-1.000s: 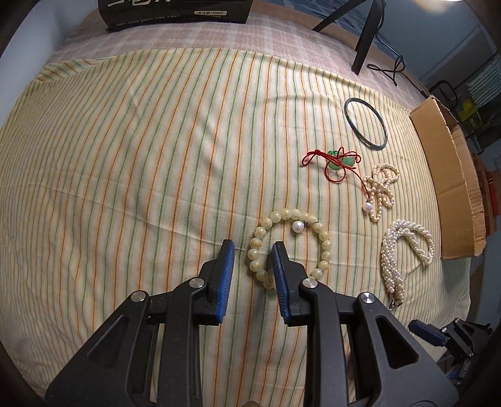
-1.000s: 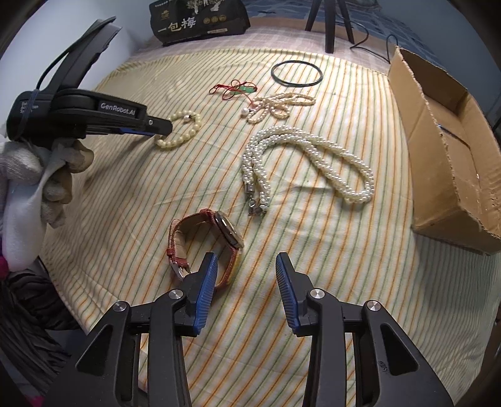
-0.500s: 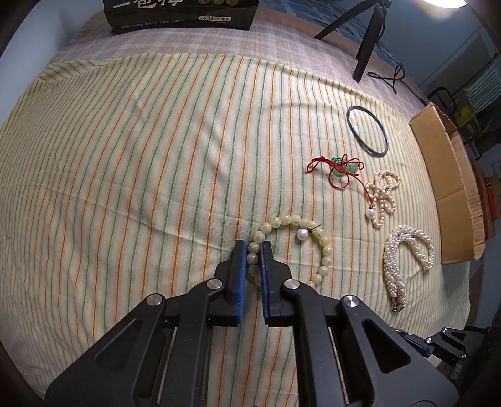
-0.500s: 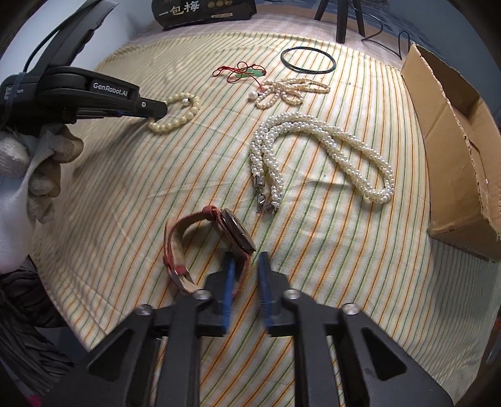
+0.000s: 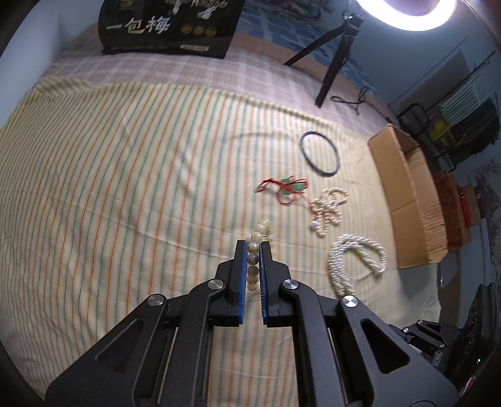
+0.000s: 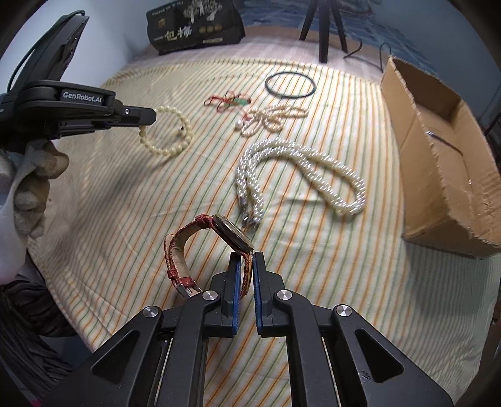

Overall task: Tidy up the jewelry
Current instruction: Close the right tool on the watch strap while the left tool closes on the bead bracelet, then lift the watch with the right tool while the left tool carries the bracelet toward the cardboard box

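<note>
My left gripper (image 5: 253, 247) is shut on a cream bead bracelet (image 5: 254, 263) and holds it lifted above the striped cloth; the right wrist view shows the bracelet (image 6: 175, 137) hanging from that gripper (image 6: 147, 117). My right gripper (image 6: 245, 260) is shut on the strap of a red-strap watch (image 6: 219, 238), lifted off the cloth. On the cloth lie a white pearl necklace (image 6: 300, 175), a small pearl strand (image 6: 269, 117), a red cord with a green pendant (image 6: 227, 101) and a dark bangle (image 6: 289, 85).
An open cardboard box (image 6: 438, 147) stands at the right edge of the cloth, also in the left wrist view (image 5: 410, 200). A black printed bag (image 5: 169, 25) and a tripod leg (image 5: 328, 75) stand at the back. The cloth's near edge drops off below the grippers.
Both grippers have stayed shut and risen. The bracelet has left the cloth and hangs from the left one. The watch has come up with the right one.
</note>
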`<state>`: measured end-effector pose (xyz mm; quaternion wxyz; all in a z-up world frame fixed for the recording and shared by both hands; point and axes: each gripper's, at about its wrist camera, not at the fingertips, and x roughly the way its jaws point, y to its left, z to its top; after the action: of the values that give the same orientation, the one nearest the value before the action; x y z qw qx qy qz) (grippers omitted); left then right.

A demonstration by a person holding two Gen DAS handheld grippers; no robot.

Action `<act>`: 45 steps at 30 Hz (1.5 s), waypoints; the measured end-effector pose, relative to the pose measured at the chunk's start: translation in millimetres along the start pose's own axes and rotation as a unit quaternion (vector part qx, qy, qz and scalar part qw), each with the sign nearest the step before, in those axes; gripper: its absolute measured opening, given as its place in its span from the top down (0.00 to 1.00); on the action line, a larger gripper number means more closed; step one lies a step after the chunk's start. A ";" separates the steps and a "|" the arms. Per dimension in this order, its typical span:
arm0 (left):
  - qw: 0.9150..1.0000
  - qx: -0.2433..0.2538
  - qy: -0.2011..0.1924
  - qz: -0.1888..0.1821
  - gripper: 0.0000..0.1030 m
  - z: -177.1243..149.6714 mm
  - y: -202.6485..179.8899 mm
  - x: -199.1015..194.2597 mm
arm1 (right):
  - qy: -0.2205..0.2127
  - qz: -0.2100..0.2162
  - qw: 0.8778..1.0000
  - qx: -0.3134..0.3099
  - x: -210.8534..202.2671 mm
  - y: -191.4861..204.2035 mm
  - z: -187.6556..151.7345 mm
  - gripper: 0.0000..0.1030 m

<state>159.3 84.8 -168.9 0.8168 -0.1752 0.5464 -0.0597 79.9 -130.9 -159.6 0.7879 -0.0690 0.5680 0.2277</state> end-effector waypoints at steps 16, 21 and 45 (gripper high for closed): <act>0.997 0.029 -0.039 -0.052 0.95 -0.8 -47.2 -33.4 | -0.068 -0.028 0.997 0.023 -54.1 -31.0 5.7 0.94; 0.996 0.048 -0.044 -0.068 0.95 0.5 -70.6 -37.5 | -0.090 -0.044 0.994 0.053 -70.6 -60.0 4.4 0.94; 0.979 0.136 -0.046 -0.145 0.95 -4.7 -209.7 -18.4 | -0.129 -0.121 0.970 0.168 -108.8 -183.7 -2.6 0.94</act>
<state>167.5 -106.2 -80.8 0.8401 -0.1424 0.4637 -0.2428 130.6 -325.2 -87.3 0.8763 0.0266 0.4794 0.0389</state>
